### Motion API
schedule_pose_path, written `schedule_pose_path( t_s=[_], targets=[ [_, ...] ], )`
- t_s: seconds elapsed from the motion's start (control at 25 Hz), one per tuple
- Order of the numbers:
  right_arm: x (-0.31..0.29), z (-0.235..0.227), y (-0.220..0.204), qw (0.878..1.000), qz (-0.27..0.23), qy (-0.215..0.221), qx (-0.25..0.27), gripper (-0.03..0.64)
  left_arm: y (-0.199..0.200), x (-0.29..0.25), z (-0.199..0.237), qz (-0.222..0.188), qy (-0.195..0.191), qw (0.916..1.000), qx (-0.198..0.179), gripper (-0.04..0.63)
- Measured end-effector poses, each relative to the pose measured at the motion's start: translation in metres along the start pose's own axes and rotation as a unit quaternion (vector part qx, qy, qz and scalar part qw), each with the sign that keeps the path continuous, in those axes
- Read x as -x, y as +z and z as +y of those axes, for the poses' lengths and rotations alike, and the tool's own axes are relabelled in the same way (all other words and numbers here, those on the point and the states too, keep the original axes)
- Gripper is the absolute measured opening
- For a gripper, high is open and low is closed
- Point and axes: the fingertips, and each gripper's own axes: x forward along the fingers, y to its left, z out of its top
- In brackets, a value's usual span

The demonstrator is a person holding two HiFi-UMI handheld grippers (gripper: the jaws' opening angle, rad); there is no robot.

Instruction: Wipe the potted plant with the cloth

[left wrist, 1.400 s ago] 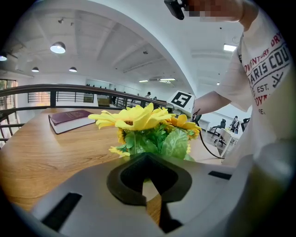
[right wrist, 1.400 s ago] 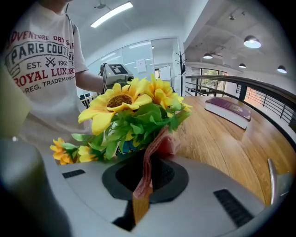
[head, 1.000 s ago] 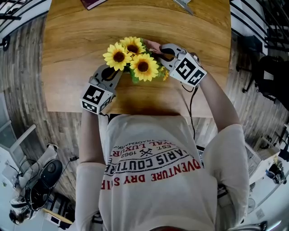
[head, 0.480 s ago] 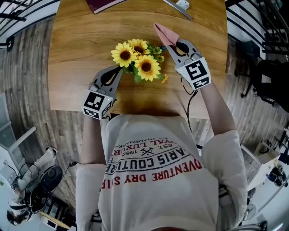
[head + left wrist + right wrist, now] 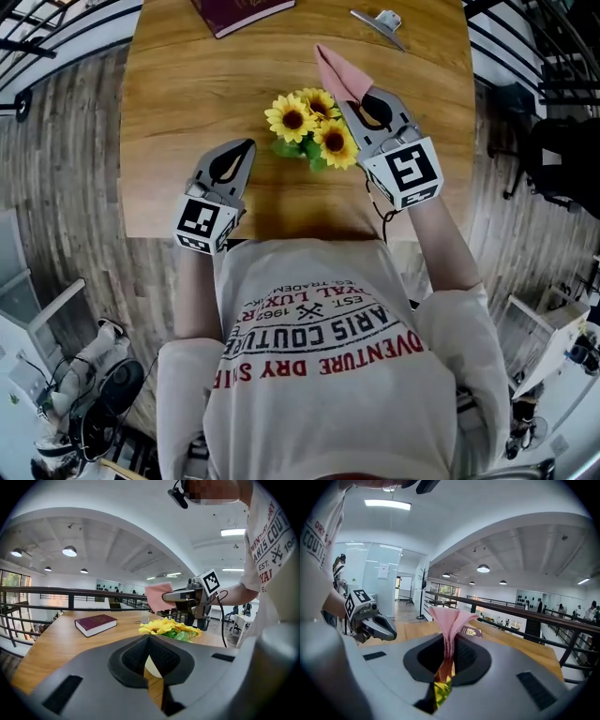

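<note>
Pinching the cloth [image 5: 449, 620] between its pads, the right claw [image 5: 449, 651] is gripping a bunched fold of the pink fabric, whose loose end is fanning out past the tips. In the head view the cloth [image 5: 336, 70] is sticking out ahead of the right claw [image 5: 354, 101], just beside the far right edge of the potted plant [image 5: 314, 127]; in the left gripper view it is showing above the yellow flowers and appearing clear of them. The potted plant [image 5: 171, 627], a cluster of sunflowers with green leaves over a pale pot, is standing upright near the middle of the worktop [image 5: 187, 94], toward the person's edge. On the plant's other side the left claw [image 5: 246, 150] is pointing at it from a short way off, not touching it. Its tips are pressed together with nothing between them, as the left gripper view of the left claw [image 5: 150, 641] is showing, with a sliver of the pot visible below the closed tips. Farther out, a maroon book [image 5: 242, 11] is lying flat at the far edge of the wooden worktop, and a small metal clip [image 5: 380, 21] is lying well to its right. A dark railing [image 5: 56, 592] is running behind the worktop.
</note>
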Motion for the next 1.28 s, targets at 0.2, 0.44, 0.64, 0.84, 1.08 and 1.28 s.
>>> schedule_pose_path(
  t_s=[0.2, 0.44, 0.64, 0.84, 1.08, 1.28],
  targets=[
    [-0.027, 0.051, 0.032, 1.000, -0.009, -0.016, -0.007, 0.037, 0.017, 0.028, 0.035, -0.023, -0.017, 0.9995, -0.015, 0.015],
    [-0.055, 0.098, 0.033, 0.998, -0.005, -0.058, -0.038, 0.037, 0.024, 0.054, 0.063, -0.034, -0.037, 0.9982, -0.034, 0.015],
    [-0.090, 0.146, 0.017, 0.993, 0.020, -0.094, -0.069, 0.037, 0.004, 0.083, 0.095, -0.020, -0.055, 0.9981, -0.021, 0.015],
    [-0.112, 0.168, -0.030, 0.979, 0.070, -0.166, -0.095, 0.037, -0.031, 0.105, 0.118, 0.016, -0.070, 0.9973, -0.012, 0.015],
    [-0.107, 0.148, -0.093, 0.941, 0.131, -0.267, -0.160, 0.037, -0.054, 0.108, 0.124, 0.033, -0.087, 0.9956, -0.007, 0.015],
    [-0.094, 0.136, -0.125, 0.896, 0.151, -0.343, -0.237, 0.037, -0.068, 0.106, 0.124, 0.047, -0.100, 0.9939, -0.007, 0.015]
  ],
)
